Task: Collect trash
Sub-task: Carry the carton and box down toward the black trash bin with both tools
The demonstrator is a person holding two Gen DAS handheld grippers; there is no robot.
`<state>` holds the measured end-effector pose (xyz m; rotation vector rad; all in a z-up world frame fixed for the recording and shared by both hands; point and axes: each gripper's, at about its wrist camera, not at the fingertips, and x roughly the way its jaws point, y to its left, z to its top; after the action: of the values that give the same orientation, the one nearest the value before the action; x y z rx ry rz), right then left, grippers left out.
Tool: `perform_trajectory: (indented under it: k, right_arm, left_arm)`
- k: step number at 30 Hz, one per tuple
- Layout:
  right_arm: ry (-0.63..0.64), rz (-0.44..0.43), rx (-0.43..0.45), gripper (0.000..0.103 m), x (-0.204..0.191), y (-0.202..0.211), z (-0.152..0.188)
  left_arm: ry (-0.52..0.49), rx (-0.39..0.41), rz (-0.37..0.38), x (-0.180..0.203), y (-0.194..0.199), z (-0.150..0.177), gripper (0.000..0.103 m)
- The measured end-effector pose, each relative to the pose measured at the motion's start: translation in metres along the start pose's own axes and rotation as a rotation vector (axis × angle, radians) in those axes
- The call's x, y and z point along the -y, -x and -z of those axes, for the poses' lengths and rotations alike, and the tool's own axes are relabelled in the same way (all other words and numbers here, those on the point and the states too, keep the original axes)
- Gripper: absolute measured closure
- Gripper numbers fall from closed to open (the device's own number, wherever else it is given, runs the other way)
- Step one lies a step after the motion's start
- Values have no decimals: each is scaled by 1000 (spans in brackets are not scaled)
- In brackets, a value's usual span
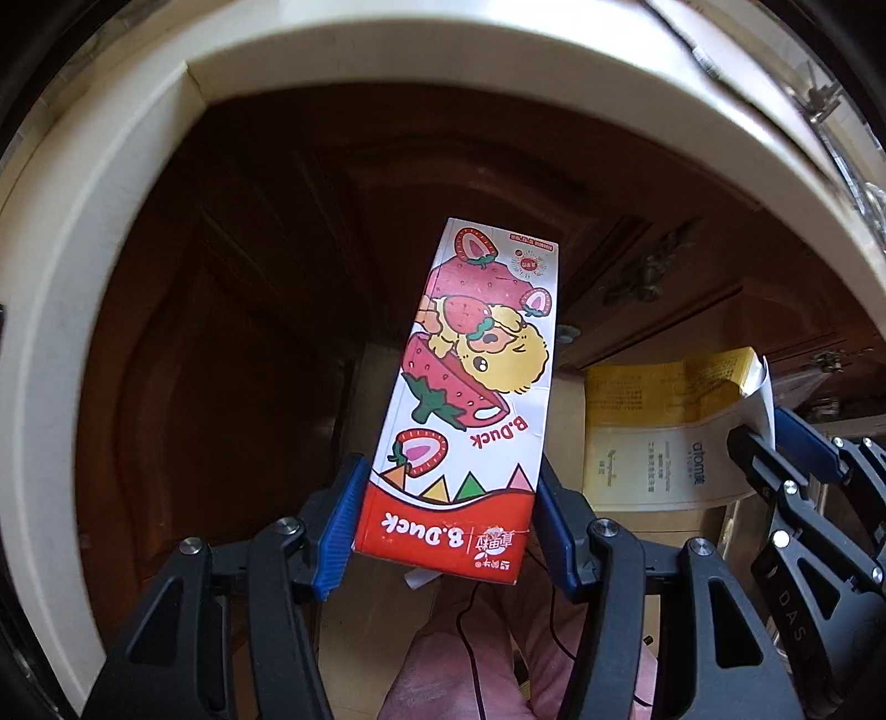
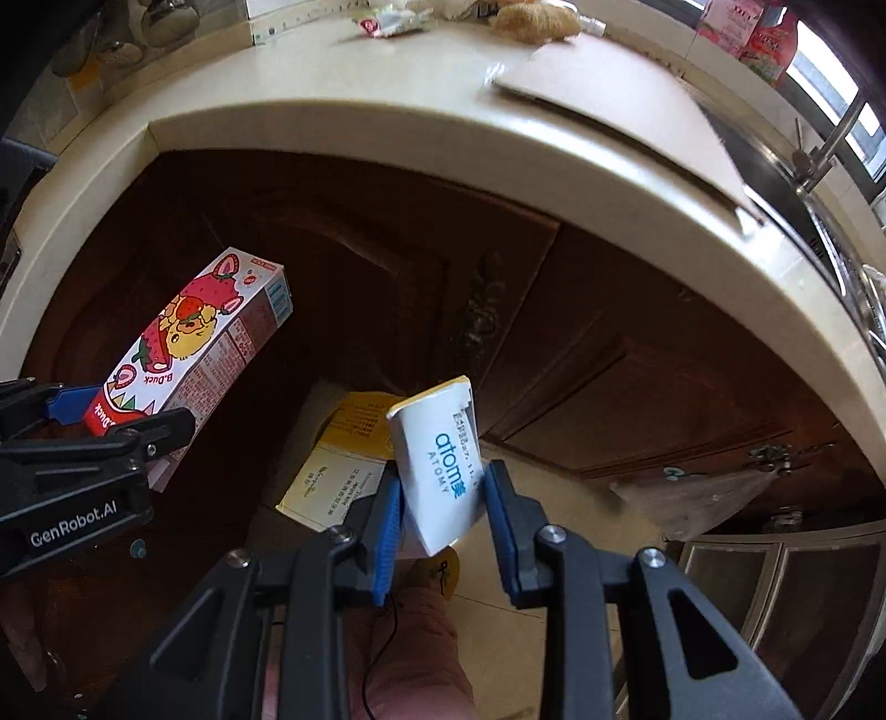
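Note:
My left gripper (image 1: 447, 526) is shut on a red and white B.Duck strawberry carton (image 1: 470, 399) and holds it in the air in front of the dark wooden cabinet. The carton also shows in the right wrist view (image 2: 194, 354), with the left gripper (image 2: 111, 421) around its lower end. My right gripper (image 2: 443, 504) is shut on a white and yellow Atomy box (image 2: 440, 471), also held in the air. In the left wrist view that box (image 1: 664, 432) is at the right, with the right gripper (image 1: 775, 443) on it.
A cream countertop (image 2: 443, 111) curves above the brown cabinet doors (image 2: 609, 360). On it lie a cardboard sheet (image 2: 609, 94), wrappers (image 2: 387, 22) and pink packages (image 2: 747, 33). A steel sink and tap (image 2: 819, 155) are at the right. Tiled floor (image 2: 498, 626) lies below.

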<state>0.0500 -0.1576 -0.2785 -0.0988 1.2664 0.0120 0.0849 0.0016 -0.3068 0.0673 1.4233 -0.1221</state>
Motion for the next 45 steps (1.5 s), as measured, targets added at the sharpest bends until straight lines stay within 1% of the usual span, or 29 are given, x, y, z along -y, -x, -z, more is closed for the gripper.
perform_trajectory:
  k: [3, 6, 9, 14, 18, 21, 25, 30, 34, 38, 45]
  right_arm:
    - [11, -8, -43, 73, -3, -32, -1]
    - [8, -27, -94, 73, -7, -63, -3]
    - [0, -46, -132, 73, -9, -80, -7]
    - [17, -56, -160, 73, -16, -93, -13]
    - [28, -65, -177, 73, -21, -101, -16]
    - [30, -72, -188, 73, -23, -104, -16]
    - [32, -73, -196, 73, -24, -111, -17]
    - [17, -90, -205, 73, -20, -110, -21]
    - [9, -99, -192, 73, -15, -103, -24]
    - [-2, -103, -182, 73, -12, -95, -25]
    - [-26, -99, -178, 73, -5, -96, -24]
  left_arm:
    - [20, -35, -19, 1, -31, -4, 47]
    - [49, -82, -19, -3, -61, -3, 47]
    - [69, -124, -14, -6, -80, -2, 47]
    - [76, -147, -26, -11, -94, -1, 47]
    - [88, -157, -10, -11, -99, 3, 47]
    - [95, -173, -2, -18, -107, 4, 47]
    - [89, -191, 4, -23, -113, -2, 47]
    - [109, -218, 58, -32, -111, -5, 47]
    - [93, -212, 64, -34, -101, -7, 47]
    - [72, -200, 65, -29, -89, -10, 47]
    - [58, -197, 65, -31, -95, -8, 47]
